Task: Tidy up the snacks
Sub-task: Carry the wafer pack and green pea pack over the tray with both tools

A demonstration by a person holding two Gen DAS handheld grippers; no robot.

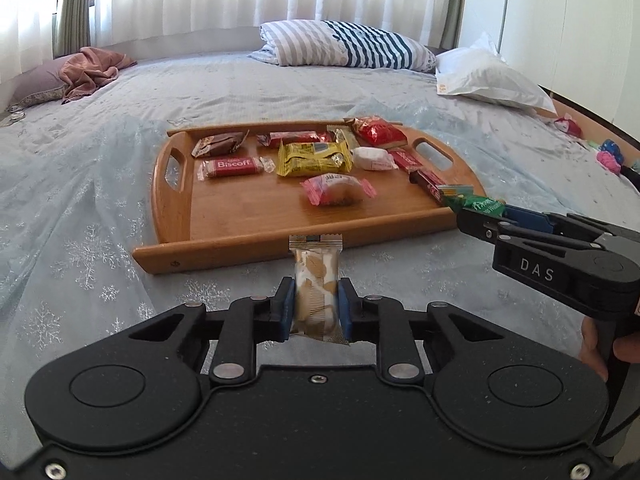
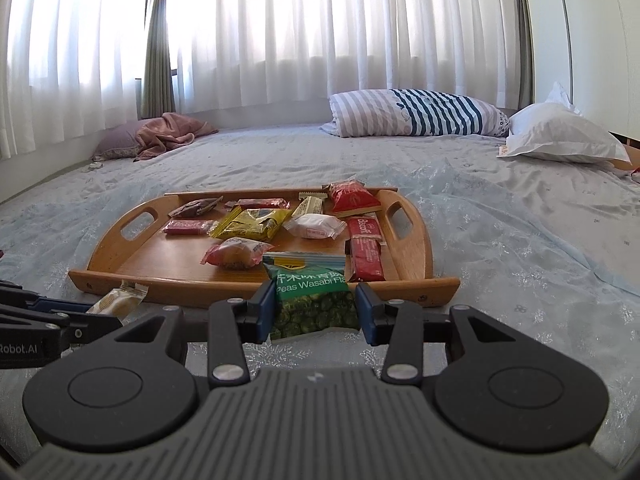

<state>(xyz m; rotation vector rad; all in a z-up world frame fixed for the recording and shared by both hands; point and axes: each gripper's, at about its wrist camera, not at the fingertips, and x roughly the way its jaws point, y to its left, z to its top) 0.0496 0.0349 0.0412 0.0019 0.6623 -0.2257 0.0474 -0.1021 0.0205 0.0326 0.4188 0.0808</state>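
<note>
A wooden tray [image 1: 248, 236] lies on the bed with several wrapped snacks on it. My left gripper [image 1: 316, 308] is shut on a beige and white wafer pack [image 1: 316, 280], held just short of the tray's near rim. My right gripper [image 2: 316, 310] is shut on a green wasabi peas bag [image 2: 312, 296], whose top reaches over the tray's near rim [image 2: 180, 284]. In the left wrist view the right gripper [image 1: 476, 220] comes in from the right with the green bag [image 1: 472, 202] at the tray's near right corner. The wafer pack [image 2: 120, 300] shows at lower left in the right wrist view.
On the tray lie a yellow pack [image 1: 316, 158], red Biscoff bars [image 1: 232, 168], a pink bun pack [image 1: 336, 188], a white pack [image 1: 374, 158] and a red bag [image 1: 378, 132]. A striped pillow [image 1: 344, 44], a white pillow [image 1: 488, 76] and pink cloth [image 1: 92, 72] lie farther back.
</note>
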